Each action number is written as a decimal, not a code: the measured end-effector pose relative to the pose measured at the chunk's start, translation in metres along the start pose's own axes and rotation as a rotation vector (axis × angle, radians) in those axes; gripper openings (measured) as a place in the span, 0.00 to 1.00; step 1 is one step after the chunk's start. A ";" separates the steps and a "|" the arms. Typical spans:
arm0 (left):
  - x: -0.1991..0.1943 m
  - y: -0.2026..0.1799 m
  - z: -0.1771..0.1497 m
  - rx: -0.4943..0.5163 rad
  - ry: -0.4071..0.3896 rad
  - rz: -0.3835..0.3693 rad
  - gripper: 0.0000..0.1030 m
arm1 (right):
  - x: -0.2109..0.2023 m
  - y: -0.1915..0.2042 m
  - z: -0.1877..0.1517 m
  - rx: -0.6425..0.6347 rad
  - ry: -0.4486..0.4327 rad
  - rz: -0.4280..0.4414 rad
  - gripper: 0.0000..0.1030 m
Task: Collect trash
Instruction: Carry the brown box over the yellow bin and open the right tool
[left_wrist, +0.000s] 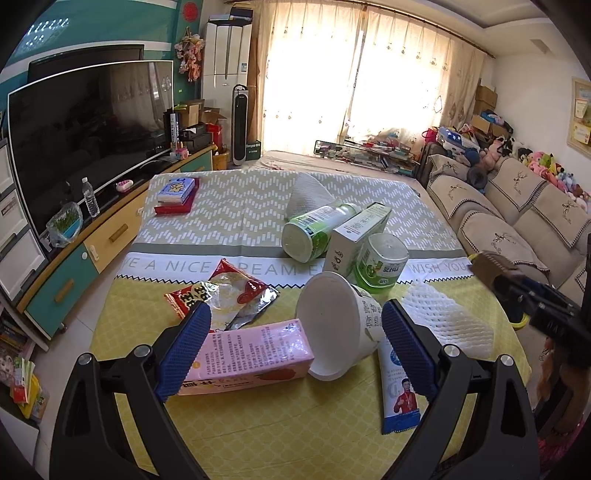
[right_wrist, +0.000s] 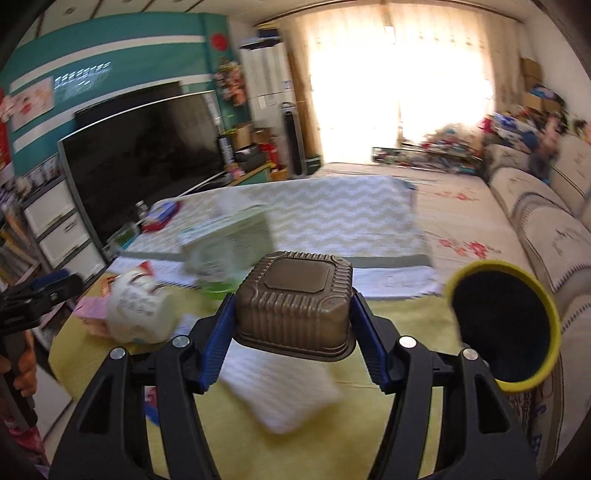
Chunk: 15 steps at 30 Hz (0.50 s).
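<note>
The right-wrist view is smeared with motion, so most of the litter on the bench (right_wrist: 258, 424) reads only as blurs: a pale cup shape (right_wrist: 142, 310) at the left, a green-and-white mass behind it, and a white netted pad under the tongs whose edges I cannot make out. What stays sharp there is the brown ribbed plastic tray (right_wrist: 293, 302), turned upside down and clamped between the blue pads of the right tongs (right_wrist: 293, 332), one pad pressed on each side wall and the jaws partly closed around it, lifted clear of the yellow cloth. Just to its right hangs a yellow-rimmed black opening (right_wrist: 506, 325), cut off by the tongs' arm, so I cannot tell what it belongs to. The left-wrist view is crisp and shows what the other loses: the left tongs (left_wrist: 295, 343) stand wide open and hold nothing, poised above a pink carton (left_wrist: 255, 354) and a tipped white paper cup (left_wrist: 332, 325), the cup partly covering a blue-and-white sachet (left_wrist: 399, 395). Beyond lie a torn red snack wrapper (left_wrist: 225, 295), a white foam fruit net (left_wrist: 443, 317), two green-labelled bottles (left_wrist: 317, 230) and a white-and-green box (left_wrist: 360, 232) leaning together. At its right edge the tray (left_wrist: 491, 266) shows only as a brown corner, with the right tongs half out of frame.
</note>
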<state>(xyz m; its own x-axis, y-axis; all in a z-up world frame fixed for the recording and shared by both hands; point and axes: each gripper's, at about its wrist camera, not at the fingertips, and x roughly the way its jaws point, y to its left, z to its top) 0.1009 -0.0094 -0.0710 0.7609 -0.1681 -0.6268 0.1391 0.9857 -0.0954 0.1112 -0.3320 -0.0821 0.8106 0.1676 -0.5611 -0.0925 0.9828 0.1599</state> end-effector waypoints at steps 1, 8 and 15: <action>0.002 -0.003 0.000 0.005 0.003 -0.001 0.90 | -0.002 -0.014 -0.001 0.026 -0.003 -0.033 0.57; 0.014 -0.024 -0.001 0.036 0.027 -0.008 0.90 | 0.001 -0.111 -0.017 0.191 0.023 -0.265 0.58; 0.024 -0.040 -0.002 0.048 0.045 0.000 0.90 | 0.025 -0.166 -0.032 0.276 0.083 -0.339 0.58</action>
<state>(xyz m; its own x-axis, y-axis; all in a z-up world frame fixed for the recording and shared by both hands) 0.1126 -0.0529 -0.0836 0.7316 -0.1658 -0.6612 0.1701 0.9837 -0.0584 0.1283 -0.4879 -0.1492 0.7183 -0.1439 -0.6807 0.3374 0.9277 0.1599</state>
